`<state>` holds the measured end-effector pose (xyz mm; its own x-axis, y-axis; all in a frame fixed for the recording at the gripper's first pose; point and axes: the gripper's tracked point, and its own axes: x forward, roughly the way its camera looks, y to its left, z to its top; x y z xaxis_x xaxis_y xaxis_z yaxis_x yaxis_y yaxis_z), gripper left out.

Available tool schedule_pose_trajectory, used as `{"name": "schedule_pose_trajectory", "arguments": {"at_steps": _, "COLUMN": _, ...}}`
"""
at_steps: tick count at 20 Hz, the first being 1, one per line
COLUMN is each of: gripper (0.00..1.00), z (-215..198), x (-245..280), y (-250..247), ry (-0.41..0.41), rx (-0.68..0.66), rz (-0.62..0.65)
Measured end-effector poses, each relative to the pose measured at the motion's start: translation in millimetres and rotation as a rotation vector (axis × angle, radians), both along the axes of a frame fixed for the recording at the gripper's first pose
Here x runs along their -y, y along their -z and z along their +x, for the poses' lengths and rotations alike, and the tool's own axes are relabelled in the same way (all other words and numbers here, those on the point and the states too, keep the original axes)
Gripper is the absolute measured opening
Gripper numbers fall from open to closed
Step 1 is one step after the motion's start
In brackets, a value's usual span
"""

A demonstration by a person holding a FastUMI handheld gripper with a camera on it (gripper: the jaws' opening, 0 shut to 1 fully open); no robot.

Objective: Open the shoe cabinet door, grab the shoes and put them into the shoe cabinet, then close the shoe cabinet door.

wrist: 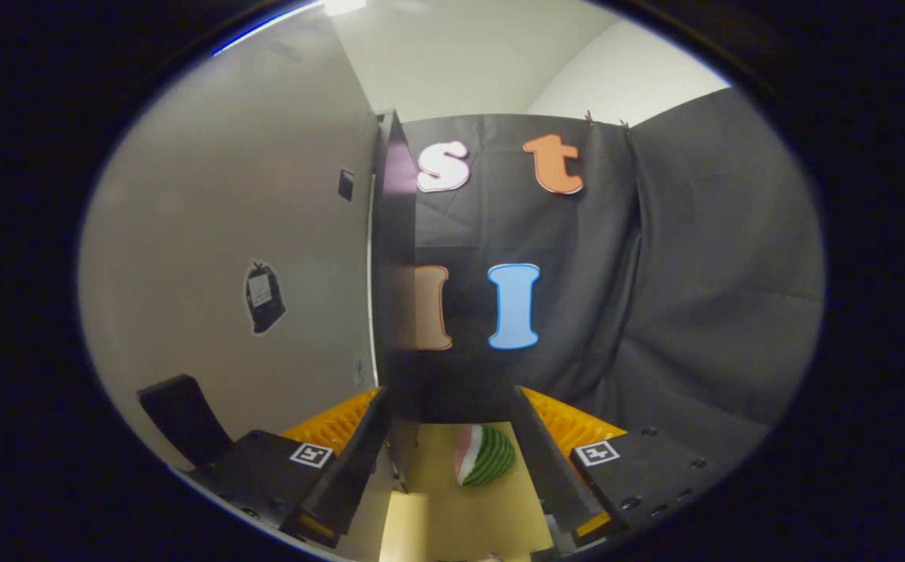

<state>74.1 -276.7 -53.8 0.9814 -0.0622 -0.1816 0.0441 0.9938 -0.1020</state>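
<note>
Now, L to R. At 9 o'clock of the jaws [441,468]: big pale grey flat panel, the shoe cabinet door [250,257], w/ a small black bag-shaped sticker [264,297] on its face and a black curved handle [183,417] low down near 8 o'clock. The door's thin edge runs up at 12 o'clock, just ahead of the left finger; a dark mirror-like strip [396,257] sits right beside it. Can't tell if the left finger actually touches the edge. Jaws stand fairly wide, nothing gripped. Between the fingers, on the yellowish wooden table [460,523]: a small watermelon-slice toy [485,457], green-striped rind, pink flesh, lying free, not pressed by either finger. At 1–3 o'clock, black cloth wall [694,273].

Step, my read: door stage, prob. opening, since no shoes are held. Which way the door is swinging — can't tell. Cabinet interior hidden.

Next move calls for: get door fully clear, then turn to find the shoes, close jaws on one, carry it in w/o clipping the door edge.
</note>
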Motion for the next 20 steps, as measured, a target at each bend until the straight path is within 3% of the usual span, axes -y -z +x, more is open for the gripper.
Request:
{"name": "schedule_pose_trajectory", "arguments": {"at_steps": 9, "gripper": 0.91, "z": -2.2, "x": -22.0, "y": -0.4, "ry": 0.029, "rx": 0.007, "rz": 0.007}}
{"name": "schedule_pose_trajectory", "arguments": {"at_steps": 20, "gripper": 0.91, "z": 3.0, "x": -145.0, "y": 15.2, "ry": 0.032, "rx": 0.022, "rz": 0.02}}
